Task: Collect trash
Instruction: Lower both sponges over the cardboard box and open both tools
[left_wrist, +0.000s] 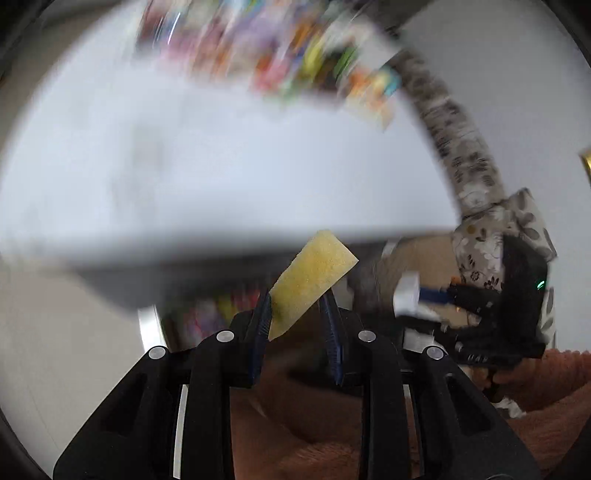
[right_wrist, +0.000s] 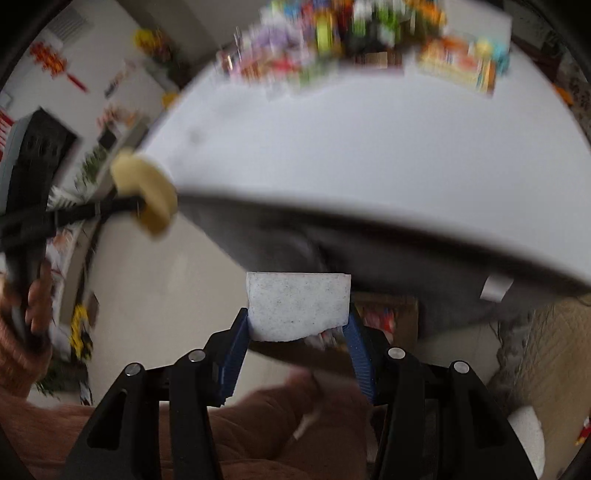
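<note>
My left gripper (left_wrist: 297, 299) is shut on a yellow sponge piece (left_wrist: 310, 280), held in the air in front of the white table's near edge (left_wrist: 221, 236). It also shows in the right wrist view (right_wrist: 147, 192) at the left. My right gripper (right_wrist: 297, 317) is shut on a white foam block (right_wrist: 297, 304), also held below the table edge (right_wrist: 369, 221). The right gripper with its white block (left_wrist: 406, 291) shows at the right of the left wrist view. Both views are motion-blurred.
A heap of colourful packets (right_wrist: 362, 40) lies at the far side of the white table. A floral cushion (left_wrist: 491, 229) is at the right. Below the table stands a cardboard box (right_wrist: 388, 317). A peach sleeve (right_wrist: 258, 432) is under the grippers.
</note>
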